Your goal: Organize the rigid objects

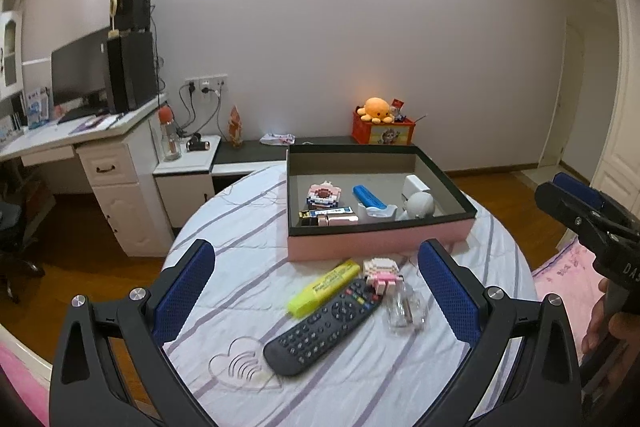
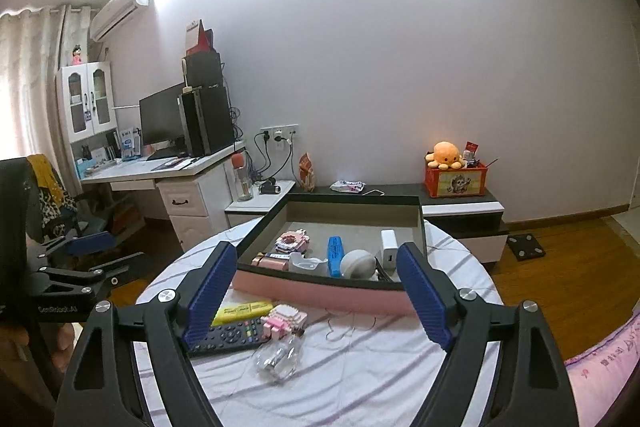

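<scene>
Both grippers, left (image 1: 316,283) and right (image 2: 316,291), hover with jaws spread wide and empty above the remote (image 1: 324,327), highlighter (image 1: 325,287), block toy (image 1: 382,273) and clear bottle (image 1: 406,311) lying before the box (image 1: 376,241); best approached by straddling one item squarely.

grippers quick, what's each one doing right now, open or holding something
Left gripper: open, holding nothing, above the remote control.
Right gripper: open, holding nothing, facing the pink box.
</scene>
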Motion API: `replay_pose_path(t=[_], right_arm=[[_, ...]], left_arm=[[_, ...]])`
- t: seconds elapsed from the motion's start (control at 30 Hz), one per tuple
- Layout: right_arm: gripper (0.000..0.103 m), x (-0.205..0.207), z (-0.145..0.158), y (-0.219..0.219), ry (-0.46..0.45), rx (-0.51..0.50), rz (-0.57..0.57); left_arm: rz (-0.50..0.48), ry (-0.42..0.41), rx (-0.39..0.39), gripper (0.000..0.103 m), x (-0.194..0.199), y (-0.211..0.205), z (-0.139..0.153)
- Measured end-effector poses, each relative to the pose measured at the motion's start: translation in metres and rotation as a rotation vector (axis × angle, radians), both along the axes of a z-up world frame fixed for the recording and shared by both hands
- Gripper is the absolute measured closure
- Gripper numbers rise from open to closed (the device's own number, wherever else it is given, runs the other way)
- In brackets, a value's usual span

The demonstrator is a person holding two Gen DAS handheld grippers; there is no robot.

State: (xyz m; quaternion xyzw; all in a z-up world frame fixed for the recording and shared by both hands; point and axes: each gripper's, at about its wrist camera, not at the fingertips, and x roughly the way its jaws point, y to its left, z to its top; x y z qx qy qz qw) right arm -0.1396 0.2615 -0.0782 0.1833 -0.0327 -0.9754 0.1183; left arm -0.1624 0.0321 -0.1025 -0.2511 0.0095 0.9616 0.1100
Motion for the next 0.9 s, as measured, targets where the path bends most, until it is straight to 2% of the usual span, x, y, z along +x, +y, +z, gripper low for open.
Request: replay_pose_path(t=[0.23, 0.4, 0.63, 0.9], right_arm=[[0.017, 0.025, -0.011, -0.012, -0.017, 0.029, 0.018], [0.017, 0.027, -0.023, -0.023, -0.055, 0.053, 0.045], [0.017, 0.029, -0.030, -0.030, -0.073, 0.076, 0.052], [0.017, 0.011, -0.053, -0.034, -0.154, 0.082, 0.047]], left_arm=[[-0.004, 0.009, -0.054, 0.000, 0.025, 0.001, -0.004], [-0.010, 0.001, -0.050, 0.000, 0.032, -0.001, -0.005], [0.009, -0.018, -0.090, 0.000, 0.031, -0.001, -0.015], [0.032, -0.089, -0.123, 0.000, 0.015, -0.005, -0.039]])
